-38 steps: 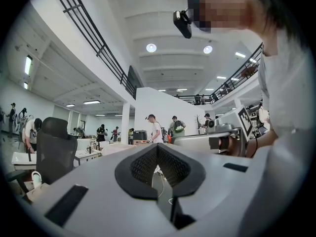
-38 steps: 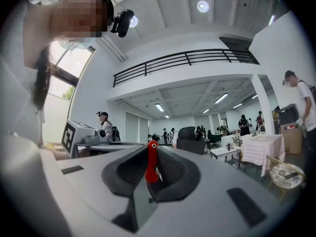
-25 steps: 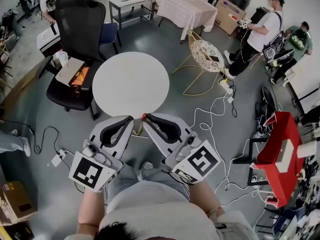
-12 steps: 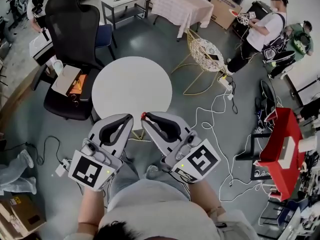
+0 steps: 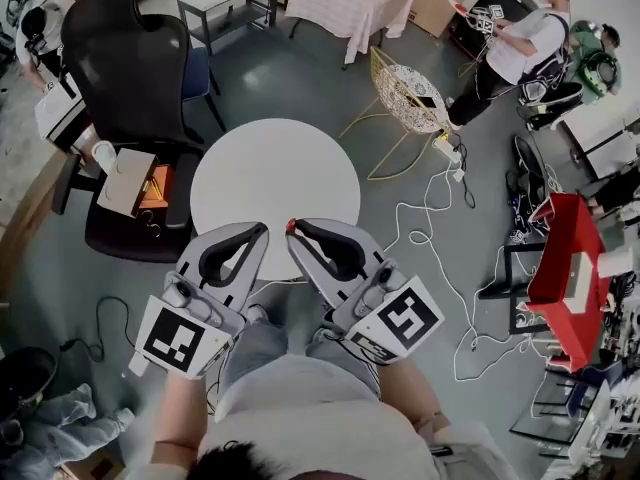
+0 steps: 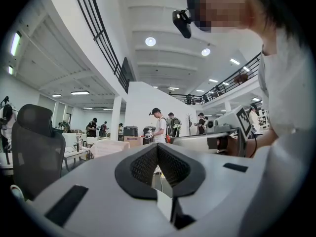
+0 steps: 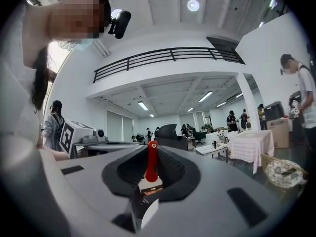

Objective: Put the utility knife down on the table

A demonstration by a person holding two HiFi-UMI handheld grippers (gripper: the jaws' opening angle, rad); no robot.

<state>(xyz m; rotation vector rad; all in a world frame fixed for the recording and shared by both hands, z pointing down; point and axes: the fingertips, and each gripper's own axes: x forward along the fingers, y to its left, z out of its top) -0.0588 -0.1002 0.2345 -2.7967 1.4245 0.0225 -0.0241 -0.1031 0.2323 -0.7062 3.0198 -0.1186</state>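
The red utility knife [image 7: 150, 163] stands between the jaws of my right gripper [image 7: 152, 145], which is shut on it. In the head view only the knife's red tip [image 5: 291, 226] pokes out at the end of the right gripper [image 5: 294, 228]. That end hangs just past the near edge of the round white table [image 5: 275, 178]. My left gripper [image 5: 262, 231] is held beside it, jaws shut with nothing in them, as the left gripper view [image 6: 158, 147] also shows. Both grippers point away from my body.
A black office chair [image 5: 125, 58] with a cardboard box [image 5: 125, 180] on its seat stands left of the table. A wire chair [image 5: 410, 93] is behind it on the right. Cables [image 5: 440, 258] trail over the floor toward a red cart [image 5: 565, 258]. A person [image 5: 510, 43] stands far right.
The table and the room have slid toward me in the head view. Both grippers keep the same pose and the right one still holds the knife.
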